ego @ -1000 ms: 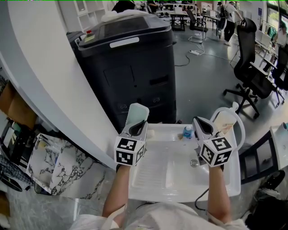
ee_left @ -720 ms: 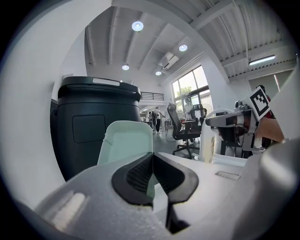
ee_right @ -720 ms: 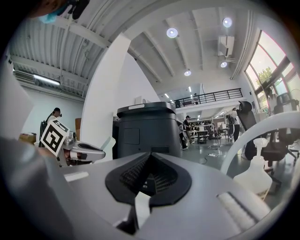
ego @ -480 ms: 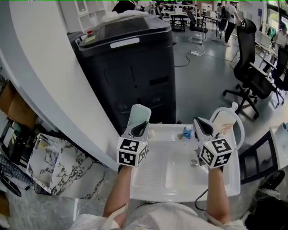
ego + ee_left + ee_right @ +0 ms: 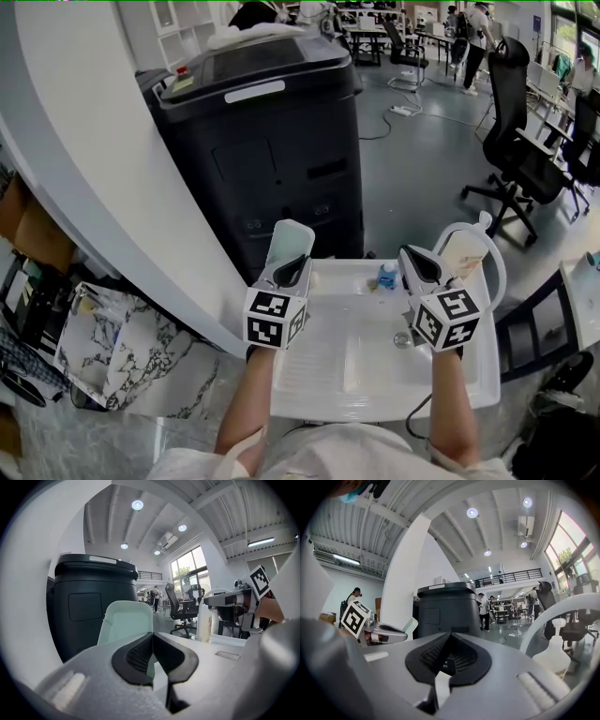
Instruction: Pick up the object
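Over a white sink I hold both grippers side by side. My left gripper is shut with nothing between its pads. It points at a pale green upright tray-like piece standing at the sink's back left corner, just beyond the tips. My right gripper is also shut and empty, level with the left one. A small blue object lies at the sink's back edge between the two grippers. A white spray bottle stands at the back right.
A tall black bin stands right behind the sink. A white hoop curves round the spray bottle. A white wall runs along the left. Office chairs stand at the right, and the drain sits under my right gripper.
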A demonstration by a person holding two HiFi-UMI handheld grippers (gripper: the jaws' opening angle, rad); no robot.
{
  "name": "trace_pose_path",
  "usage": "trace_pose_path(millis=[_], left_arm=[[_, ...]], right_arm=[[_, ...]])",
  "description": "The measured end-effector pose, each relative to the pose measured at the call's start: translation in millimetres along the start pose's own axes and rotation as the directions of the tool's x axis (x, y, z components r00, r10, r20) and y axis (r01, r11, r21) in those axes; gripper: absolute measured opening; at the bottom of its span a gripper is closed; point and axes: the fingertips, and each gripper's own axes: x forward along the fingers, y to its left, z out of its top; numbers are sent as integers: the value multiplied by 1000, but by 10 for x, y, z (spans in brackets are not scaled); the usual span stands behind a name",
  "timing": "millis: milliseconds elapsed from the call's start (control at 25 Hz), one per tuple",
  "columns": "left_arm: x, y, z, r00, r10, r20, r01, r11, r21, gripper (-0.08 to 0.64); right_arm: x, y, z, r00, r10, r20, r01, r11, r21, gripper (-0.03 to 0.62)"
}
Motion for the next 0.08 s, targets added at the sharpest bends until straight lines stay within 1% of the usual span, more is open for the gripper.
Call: trace_pose_path(millis=[80], left_arm=[[2,-2,-1,1000,-1,-2,1,1000,-1,11]], right_arm=[[3,3,2,1000,1,0,-1,1000,1,2]])
